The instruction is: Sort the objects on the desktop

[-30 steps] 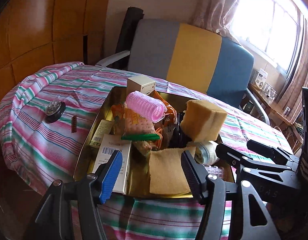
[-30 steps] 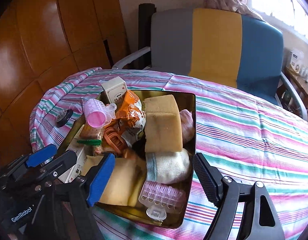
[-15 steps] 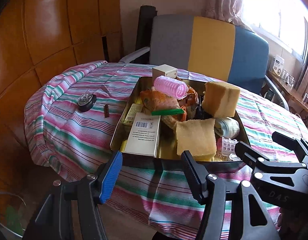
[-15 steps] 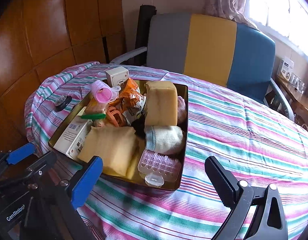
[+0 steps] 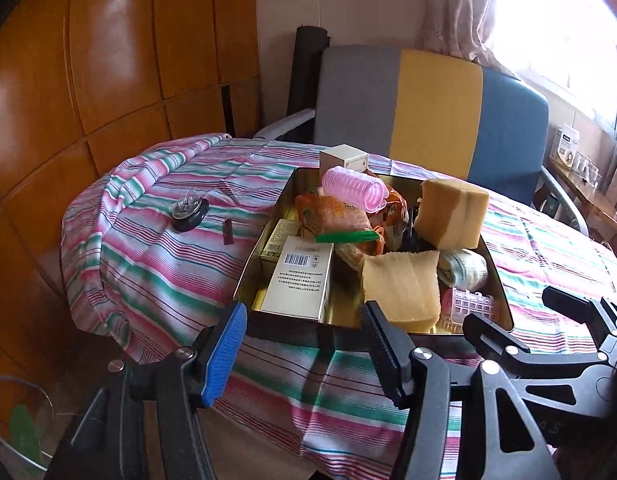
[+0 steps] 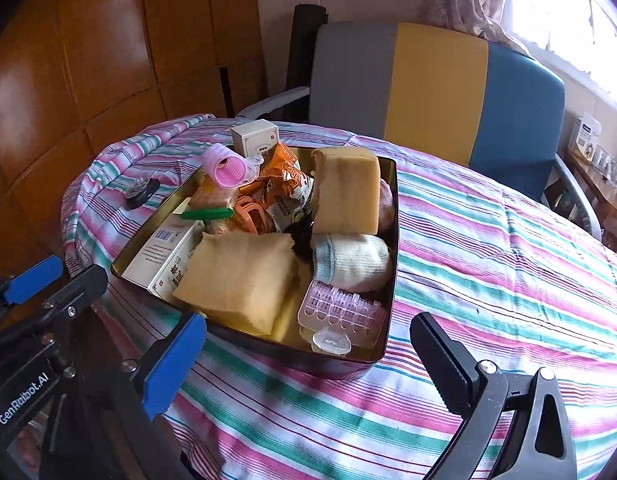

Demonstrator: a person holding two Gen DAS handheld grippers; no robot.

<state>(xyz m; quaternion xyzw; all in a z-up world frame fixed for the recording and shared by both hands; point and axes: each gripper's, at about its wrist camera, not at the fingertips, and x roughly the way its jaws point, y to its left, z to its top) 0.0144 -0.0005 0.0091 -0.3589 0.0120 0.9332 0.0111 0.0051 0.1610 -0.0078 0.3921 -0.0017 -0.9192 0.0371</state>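
**A:** From the left wrist, what shows?

**B:** The left gripper [image 5: 302, 350] hangs over the near edge of the desk [image 5: 156, 264], its fingers [image 5: 224, 354] spread wide and holding nothing. Just beyond them sits a gold tin tray [image 5: 250, 280] on the striped cloth, heaped with things: a white barcode box [image 5: 302, 276] at the near left, a flat yellow sponge [image 5: 400, 286] beside it, a thicker sponge block [image 5: 452, 214] propped further back, a pink hair roller [image 5: 354, 190] on top of the heap, a green clip [image 5: 346, 237] below it. A dark round cap [image 5: 189, 213] lies on the cloth, well apart to the tray's left. The right gripper [image 5: 548, 344] shows at the lower right.

**A:** And the right wrist?

**B:** The right gripper [image 6: 308, 364] is also short of the tray [image 6: 390, 264], with fingers [image 6: 444, 360] spread wide, empty. At the tray's near end lie a clear pink-studded roller [image 6: 342, 312] and a rolled pale sock [image 6: 352, 260], touching each other. The flat sponge [image 6: 238, 276] rests against the white box [image 6: 164, 252]. A small white carton [image 6: 254, 136] stands at the far corner. The left gripper [image 6: 56, 280] appears at the left edge, and a grey, yellow and blue chair [image 6: 436, 92] stands behind the desk.
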